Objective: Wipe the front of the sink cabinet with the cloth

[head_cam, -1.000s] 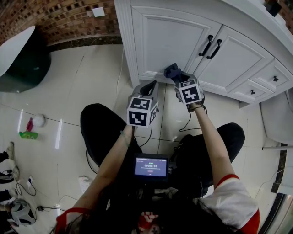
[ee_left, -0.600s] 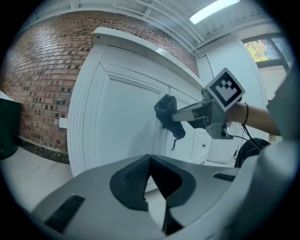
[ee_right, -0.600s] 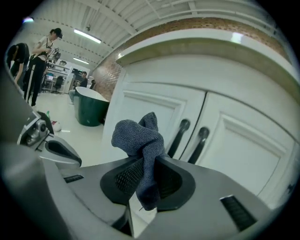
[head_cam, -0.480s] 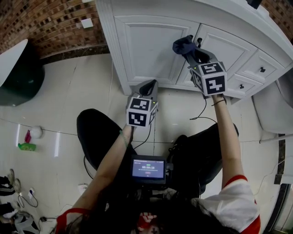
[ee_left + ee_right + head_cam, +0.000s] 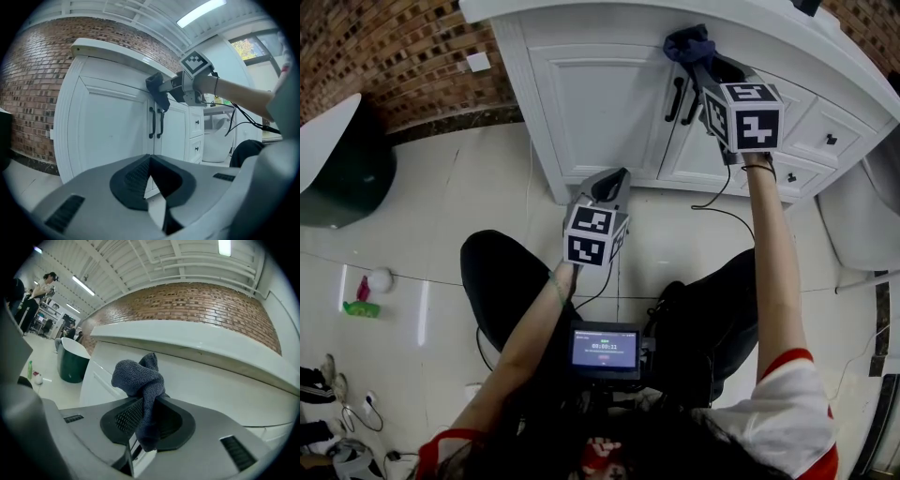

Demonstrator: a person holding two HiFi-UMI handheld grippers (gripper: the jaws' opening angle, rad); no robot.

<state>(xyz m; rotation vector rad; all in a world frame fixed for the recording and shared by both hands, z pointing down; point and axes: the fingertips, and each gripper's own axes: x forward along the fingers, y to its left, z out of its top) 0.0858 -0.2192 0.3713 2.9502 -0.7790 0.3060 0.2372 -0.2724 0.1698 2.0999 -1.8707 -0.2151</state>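
The right hand-held gripper [image 5: 701, 64] clamps a dark blue cloth [image 5: 686, 42], seemingly against the white panelled sink cabinet [image 5: 600, 103]. The left hand-held gripper [image 5: 612, 180] hangs closed, empty.

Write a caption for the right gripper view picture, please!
Right gripper pinches a dark blue knitted cloth up near the top of the white sink cabinet.

cloth [image 5: 138, 377]: knit, matt | cabinet [image 5: 602, 105]: smooth white paint | floor [image 5: 441, 208]: glossy tile

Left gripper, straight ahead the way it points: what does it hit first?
Most likely the sink cabinet's left door, low near the centre seam; nothing shows in between, though depth is unclear.
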